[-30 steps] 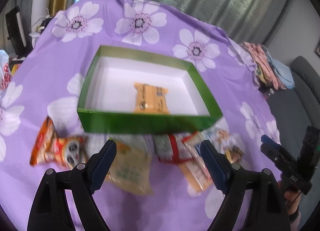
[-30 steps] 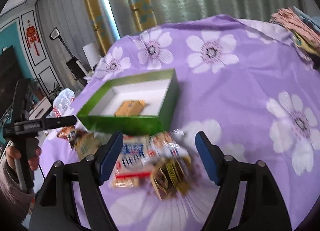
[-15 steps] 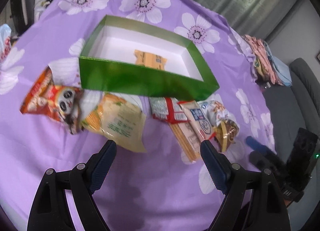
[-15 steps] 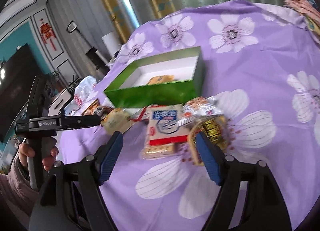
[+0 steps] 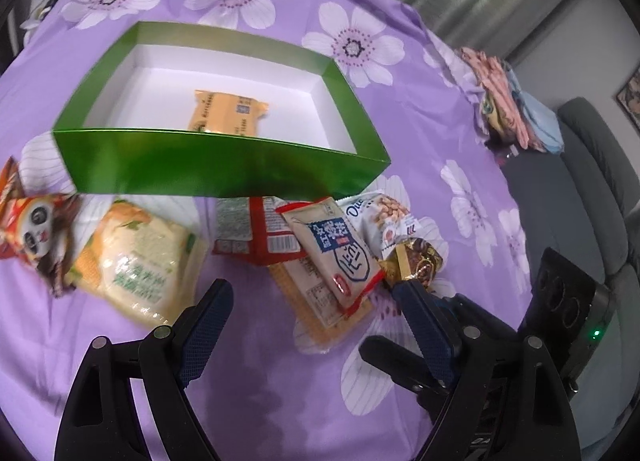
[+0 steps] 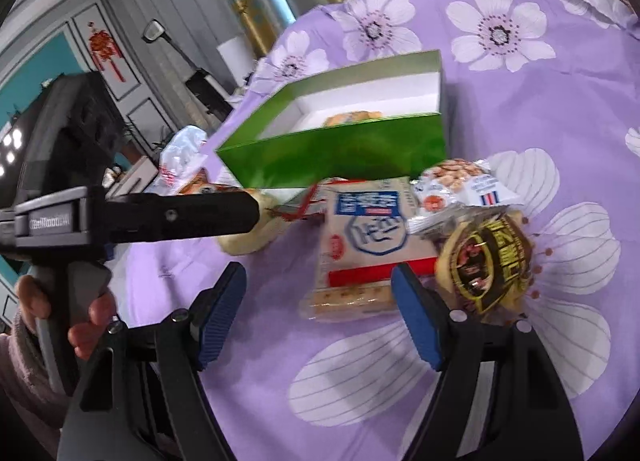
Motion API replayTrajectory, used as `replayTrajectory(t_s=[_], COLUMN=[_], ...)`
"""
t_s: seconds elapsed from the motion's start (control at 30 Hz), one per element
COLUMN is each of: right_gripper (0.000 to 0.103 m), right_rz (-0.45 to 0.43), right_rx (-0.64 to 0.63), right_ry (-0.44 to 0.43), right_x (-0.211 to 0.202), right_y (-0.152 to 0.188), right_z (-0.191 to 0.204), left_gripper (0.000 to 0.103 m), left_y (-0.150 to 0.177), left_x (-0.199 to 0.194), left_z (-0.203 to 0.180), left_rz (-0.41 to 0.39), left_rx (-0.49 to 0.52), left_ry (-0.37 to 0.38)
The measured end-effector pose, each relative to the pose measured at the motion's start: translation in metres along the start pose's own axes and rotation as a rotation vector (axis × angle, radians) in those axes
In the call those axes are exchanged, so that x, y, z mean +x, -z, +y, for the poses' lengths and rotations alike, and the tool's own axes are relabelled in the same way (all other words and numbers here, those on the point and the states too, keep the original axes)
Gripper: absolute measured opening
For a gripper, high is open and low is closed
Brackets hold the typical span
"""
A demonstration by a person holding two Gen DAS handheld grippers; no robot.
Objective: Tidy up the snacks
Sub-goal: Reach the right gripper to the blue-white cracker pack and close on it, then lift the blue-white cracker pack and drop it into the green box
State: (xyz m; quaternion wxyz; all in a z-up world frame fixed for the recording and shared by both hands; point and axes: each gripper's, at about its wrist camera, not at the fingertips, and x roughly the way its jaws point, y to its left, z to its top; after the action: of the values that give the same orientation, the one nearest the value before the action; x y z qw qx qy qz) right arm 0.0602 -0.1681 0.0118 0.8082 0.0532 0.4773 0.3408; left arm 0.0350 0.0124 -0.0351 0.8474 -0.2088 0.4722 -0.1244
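Purple floral cloth (image 5: 420,133), glossy green rectangular box (image 5: 224,169), crinkly foil snack packets (image 5: 336,257)

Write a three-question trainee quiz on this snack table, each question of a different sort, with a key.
1. True or false: the green box is empty.
2. Which packet lies nearest the right tongs? A) the panda packet B) the blue-label cracker packet C) the peanut packet
3. Fill in: both tongs stand ____, holding nothing.

Key: 1 false, an orange packet lies inside; 2 B; 3 open, as the left tongs also show.
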Motion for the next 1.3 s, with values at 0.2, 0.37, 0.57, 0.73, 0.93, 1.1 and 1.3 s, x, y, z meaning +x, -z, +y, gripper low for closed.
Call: replayTrajectory(t_s=[0.2,0.37,0.57,0.73,0.93,1.1,1.3], right_gripper=[0.077,0.090,0.089,0.083,0.067,0.056,0.038], right_rz=[0.041,0.133,0.196,0.188,0.180,0.158,0.140], right_rx=[-0.001,-0.061,-0.037,-0.007,-0.005,0.018,0.003], right_ry=[0.035,0.045,0.006,-0.117,-0.139,-0.136,-0.083], right_x=[0.013,0.032,0.044,0.033,0.033,0.030,0.027], right_y=[-0.011,-0.030,-0.036,-0.028,-0.020,-0.019,-0.014], right_z=[-0.016,-0.017,-0.027,-0.022,-0.017,-0.026,-0.025], left_gripper=[0.086,0.086,0.086,0.086,0.073,0.055,0.039], left_y=[-0.006,-0.014,-0.017,-0.012,-0.007,-0.008,-0.001], left_x=[0.023,0.035,0.041,0.041,0.043,0.042,0.040], left_z=[-0.007,-0.008,-0.008,-0.007,-0.004,0.000,0.002], left_rz=[0.043,0.057,0.060,0.069,0.063,0.056,0.049], left_rx=[0.006,0.003,0.016,0.032,0.046,0.051,0.049], left_ry=[0.004,-0.004,0.001,0.013,0.007,0.010,0.018])
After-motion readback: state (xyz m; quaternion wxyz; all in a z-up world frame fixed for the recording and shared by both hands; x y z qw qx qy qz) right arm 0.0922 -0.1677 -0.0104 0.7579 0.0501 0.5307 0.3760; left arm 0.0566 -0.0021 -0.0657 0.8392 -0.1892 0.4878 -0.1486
